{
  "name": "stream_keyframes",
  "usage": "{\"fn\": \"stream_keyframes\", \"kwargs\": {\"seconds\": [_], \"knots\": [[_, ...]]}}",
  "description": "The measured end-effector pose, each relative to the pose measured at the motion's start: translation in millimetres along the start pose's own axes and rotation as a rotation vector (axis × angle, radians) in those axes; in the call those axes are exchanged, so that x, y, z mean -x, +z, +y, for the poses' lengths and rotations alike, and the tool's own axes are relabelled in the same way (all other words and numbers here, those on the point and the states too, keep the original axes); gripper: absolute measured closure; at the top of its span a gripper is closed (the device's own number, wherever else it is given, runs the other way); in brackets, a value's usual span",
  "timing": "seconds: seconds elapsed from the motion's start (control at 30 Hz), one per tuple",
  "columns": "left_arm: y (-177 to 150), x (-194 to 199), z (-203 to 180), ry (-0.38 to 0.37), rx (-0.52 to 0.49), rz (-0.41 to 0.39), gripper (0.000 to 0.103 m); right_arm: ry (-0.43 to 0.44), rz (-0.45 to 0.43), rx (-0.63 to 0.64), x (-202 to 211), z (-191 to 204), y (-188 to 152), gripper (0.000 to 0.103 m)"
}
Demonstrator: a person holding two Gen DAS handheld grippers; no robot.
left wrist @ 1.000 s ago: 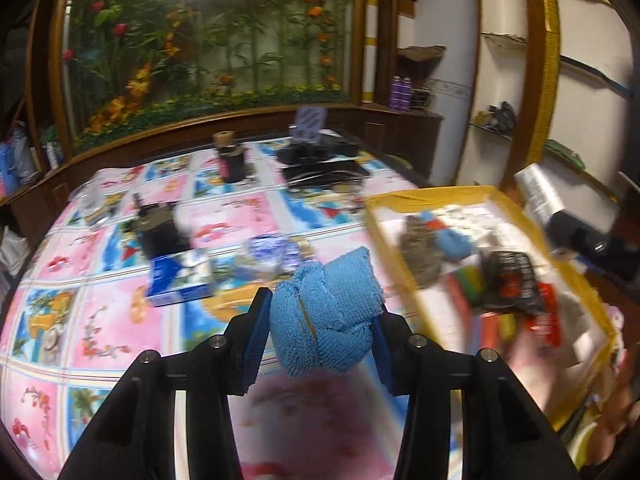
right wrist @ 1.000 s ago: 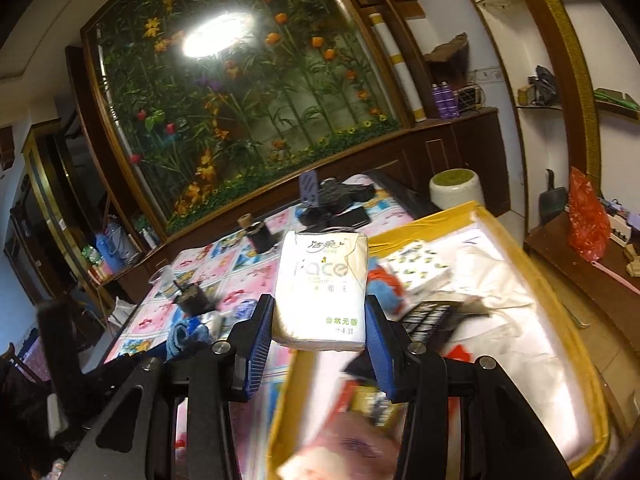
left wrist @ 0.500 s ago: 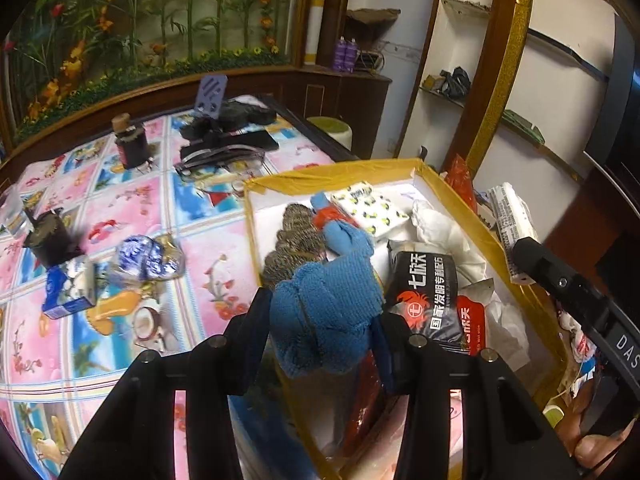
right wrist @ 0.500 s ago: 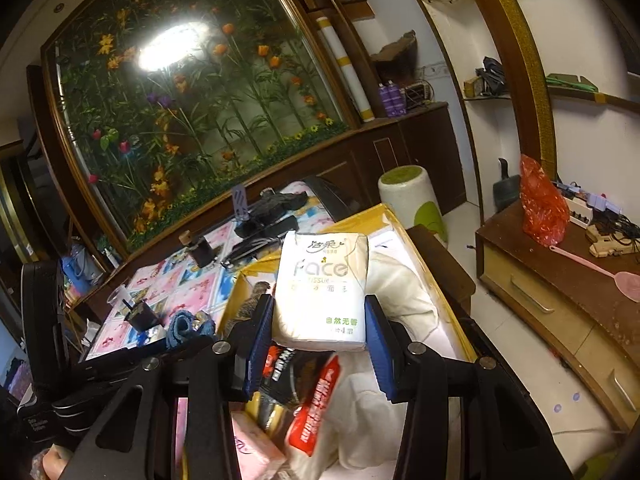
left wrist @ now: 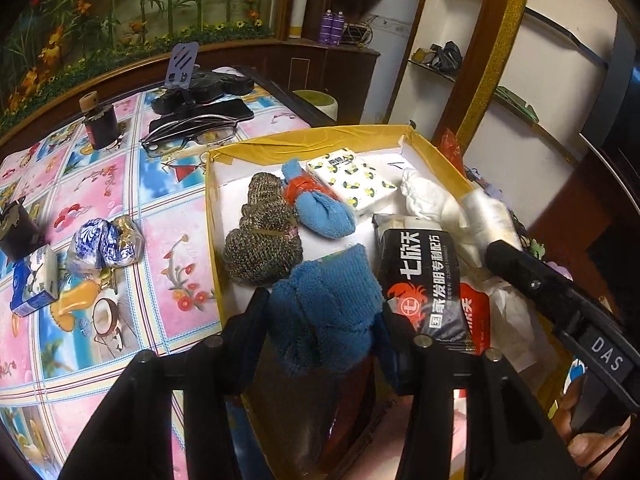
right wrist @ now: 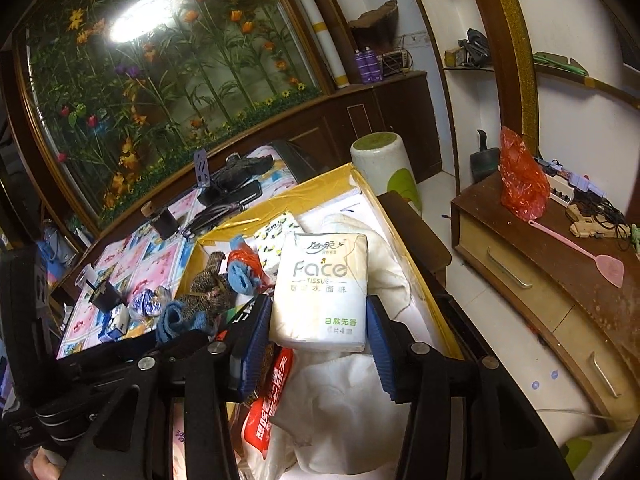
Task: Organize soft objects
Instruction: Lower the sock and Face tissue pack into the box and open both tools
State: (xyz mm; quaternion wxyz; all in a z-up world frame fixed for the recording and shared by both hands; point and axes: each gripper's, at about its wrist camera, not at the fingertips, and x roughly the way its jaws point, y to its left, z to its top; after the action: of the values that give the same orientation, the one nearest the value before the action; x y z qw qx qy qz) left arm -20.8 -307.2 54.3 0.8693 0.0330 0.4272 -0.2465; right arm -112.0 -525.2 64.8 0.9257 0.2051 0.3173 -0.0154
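My left gripper [left wrist: 324,320] is shut on a blue knitted sock bundle [left wrist: 328,308], held over the near left part of the yellow-rimmed box [left wrist: 320,140]. The box holds a brown knitted bundle [left wrist: 260,236], another blue bundle [left wrist: 324,212], a lemon-print tissue pack [left wrist: 352,180], a black packet [left wrist: 424,276] and white cloth [left wrist: 436,204]. My right gripper [right wrist: 318,320] is shut on a white Face tissue pack [right wrist: 320,288], held above the white cloth [right wrist: 384,276] in the box [right wrist: 280,204].
On the patterned tablecloth [left wrist: 100,184] left of the box lie a blue-white wrapped bundle [left wrist: 100,244], a small blue tissue box [left wrist: 32,280], glasses [left wrist: 188,136] and a dark jar [left wrist: 100,120]. A wooden cabinet [right wrist: 560,280] with a red bag [right wrist: 520,176] stands to the right.
Both grippers have moved from above the table to over the box, carrying their loads. The left gripper has swung right and lower toward the box interior.
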Motion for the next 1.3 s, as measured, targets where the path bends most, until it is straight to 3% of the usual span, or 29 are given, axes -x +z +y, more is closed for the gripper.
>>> {"fn": "stream_keyframes", "kwargs": {"seconds": [0.07,0.27,0.53,0.67,0.83,0.97,1.07,1.17,1.3], "knots": [[-1.8,5.7,0.7,-0.007,-0.001,-0.011,0.043,0.0,-0.006,0.004,3.3,2.5,-0.6,0.044],[-7.1,28.7,8.7,-0.017,-0.01,-0.039,0.043,-0.009,-0.074,0.039,26.4,23.4,-1.6,0.043],[-17.3,94.2,43.9,-0.011,0.025,-0.146,0.043,0.094,-0.161,0.074,70.5,76.4,3.1,0.043],[-18.7,145.5,71.3,0.006,0.067,-0.227,0.043,0.151,-0.196,0.111,97.3,116.0,15.0,0.043],[-20.5,207.2,86.4,0.059,0.061,-0.351,0.039,0.136,-0.292,0.36,135.1,200.5,7.2,0.043],[-41.4,194.8,79.4,0.106,0.019,-0.321,0.036,0.172,-0.3,0.468,142.9,246.6,-13.0,0.043],[-58.0,189.0,86.7,0.103,0.047,-0.316,0.036,0.199,-0.26,0.438,133.4,247.5,-22.3,0.042],[-73.1,194.3,104.7,0.121,0.101,-0.355,0.036,0.2,-0.236,0.38,121.4,231.7,-25.2,0.042],[-88.6,201.9,126.0,0.14,0.139,-0.35,0.036,0.203,-0.231,0.316,112.8,205.0,-32.4,0.041]]}}
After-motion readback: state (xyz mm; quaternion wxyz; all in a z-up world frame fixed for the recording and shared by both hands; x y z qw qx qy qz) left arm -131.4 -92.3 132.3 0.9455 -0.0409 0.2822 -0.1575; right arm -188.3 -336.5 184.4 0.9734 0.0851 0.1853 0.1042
